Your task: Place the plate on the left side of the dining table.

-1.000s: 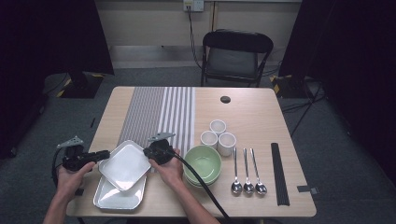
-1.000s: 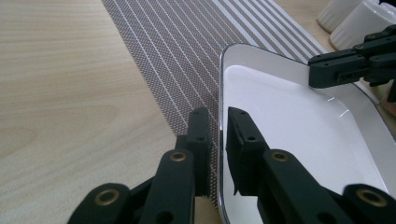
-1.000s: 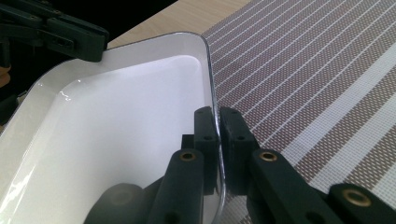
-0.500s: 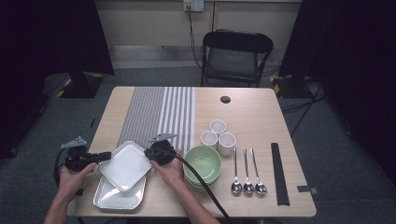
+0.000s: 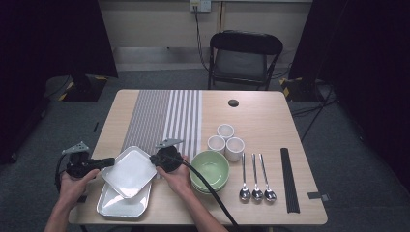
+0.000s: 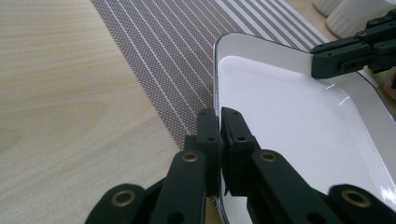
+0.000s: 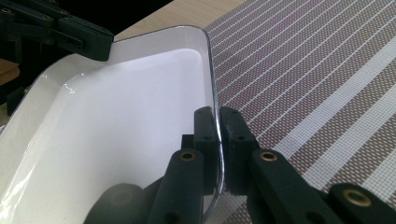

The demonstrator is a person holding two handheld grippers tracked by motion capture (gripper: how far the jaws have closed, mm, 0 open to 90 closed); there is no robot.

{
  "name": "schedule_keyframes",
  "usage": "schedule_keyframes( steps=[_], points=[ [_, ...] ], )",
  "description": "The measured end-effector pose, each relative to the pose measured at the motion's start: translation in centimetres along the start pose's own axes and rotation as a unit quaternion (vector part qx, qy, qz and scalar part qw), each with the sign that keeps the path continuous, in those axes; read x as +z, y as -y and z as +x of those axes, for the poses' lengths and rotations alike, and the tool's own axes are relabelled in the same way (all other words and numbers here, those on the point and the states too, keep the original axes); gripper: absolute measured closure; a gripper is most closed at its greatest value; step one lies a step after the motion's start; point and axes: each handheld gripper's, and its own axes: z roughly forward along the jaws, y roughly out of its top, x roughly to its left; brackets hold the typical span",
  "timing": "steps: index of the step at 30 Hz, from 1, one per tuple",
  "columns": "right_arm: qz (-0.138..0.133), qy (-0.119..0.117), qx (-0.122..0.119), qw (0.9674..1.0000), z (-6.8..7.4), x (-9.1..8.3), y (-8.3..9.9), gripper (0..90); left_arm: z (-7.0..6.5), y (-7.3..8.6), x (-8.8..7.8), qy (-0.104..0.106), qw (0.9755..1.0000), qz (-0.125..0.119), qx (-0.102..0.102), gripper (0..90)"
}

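Your left tool (image 5: 107, 162) & right tool (image 5: 155, 160) each clamp opposite rims of the white plate (image 5: 129, 172), held tilted above a 2nd plate (image 5: 112, 206) on the bench (image 5: 270, 125).

pale wooden table (image 5: 270, 121) on grey carpeted floor (image 5: 348, 145), black folding chair (image 5: 244, 58) beyond its far edge, beige wall (image 5: 154, 24) with an outlet box (image 5: 200, 5), dark curtains (image 5: 53, 38) at both sides.

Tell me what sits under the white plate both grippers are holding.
A second white plate lies on the table beneath the lifted plate; its near-left part shows, the rest is covered.
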Motion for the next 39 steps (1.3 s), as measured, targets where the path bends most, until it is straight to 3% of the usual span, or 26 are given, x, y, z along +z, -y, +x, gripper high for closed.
schedule_keyframes(
  steps=[6,11,21,23,39],
  points=[
    [0.000,0.000,0.002,1.0000,-0.03,-0.01,-0.03,86.6,-0.22,0.05,0.20,-0.001,1.0000,0.004,0.003,81.1],
    [-0.001,-0.001,0.003,1.0000,-0.04,0.00,-0.05,86.6,-0.02,0.07,0.20,-0.002,1.0000,0.005,-0.004,86.8],
    [-0.001,-0.003,0.003,1.0000,-0.07,0.03,-0.19,87.2,0.03,-0.19,0.12,-0.003,0.9999,0.009,0.007,87.6],
    [-0.003,-0.004,0.003,1.0000,-0.08,-0.04,-0.29,87.7,-0.06,-0.22,0.02,-0.002,1.0000,0.007,0.001,87.8],
    [-0.009,-0.012,0.000,0.9999,0.19,-0.36,-0.62,88.8,-0.05,-0.22,-0.39,0.000,1.0000,-0.003,0.006,87.8]
  ],
)
